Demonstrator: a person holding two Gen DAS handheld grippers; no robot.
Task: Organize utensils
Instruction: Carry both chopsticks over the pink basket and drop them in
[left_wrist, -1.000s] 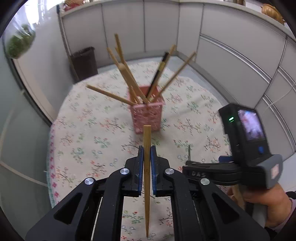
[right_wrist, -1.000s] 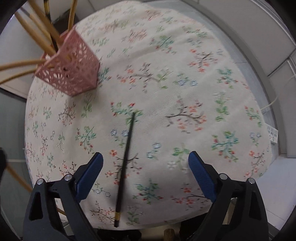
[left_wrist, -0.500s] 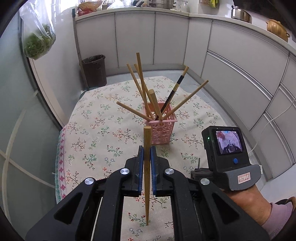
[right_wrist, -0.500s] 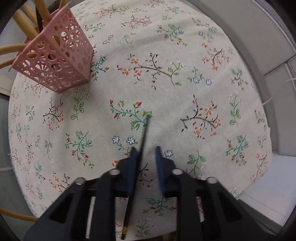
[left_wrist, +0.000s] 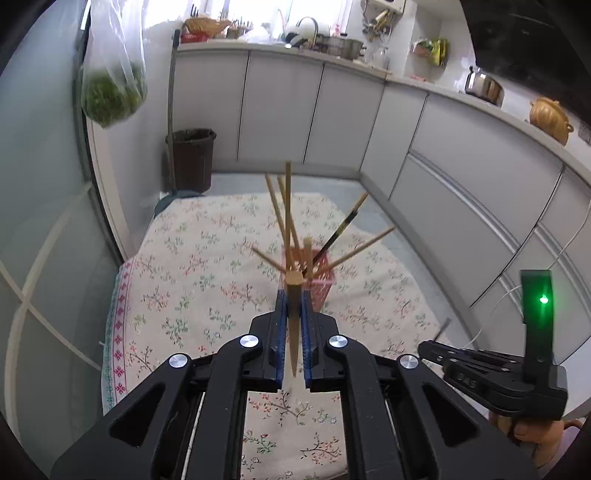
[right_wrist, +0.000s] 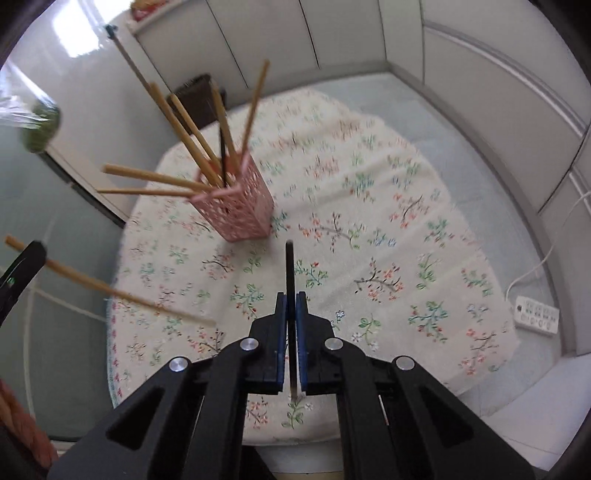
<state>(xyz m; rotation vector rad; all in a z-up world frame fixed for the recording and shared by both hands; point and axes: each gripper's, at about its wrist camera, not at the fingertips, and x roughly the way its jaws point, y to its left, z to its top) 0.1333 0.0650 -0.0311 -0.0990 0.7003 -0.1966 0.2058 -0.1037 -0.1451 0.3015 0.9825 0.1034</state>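
Left gripper (left_wrist: 291, 325) clamped on a bamboo chopstick (left_wrist: 293, 325); right gripper (right_wrist: 291, 332) just closed onto a black chopstick (right_wrist: 290, 288), both sticks clear of the floral tablecloth (right_wrist: 369, 229). Pink holder (right_wrist: 236, 210) at 11 o'clock in the right wrist view, at 12 behind the left jaws, already crowded with splayed chopsticks (right_wrist: 177, 147). Likely risks: descending tip deflected by leaning sticks; light holder tipped by sideways contact; thin stick pivoting between pads.

Left gripper (left_wrist: 291, 295) clamps a wooden chopstick (left_wrist: 293, 332) before the pink holder (left_wrist: 323, 291).
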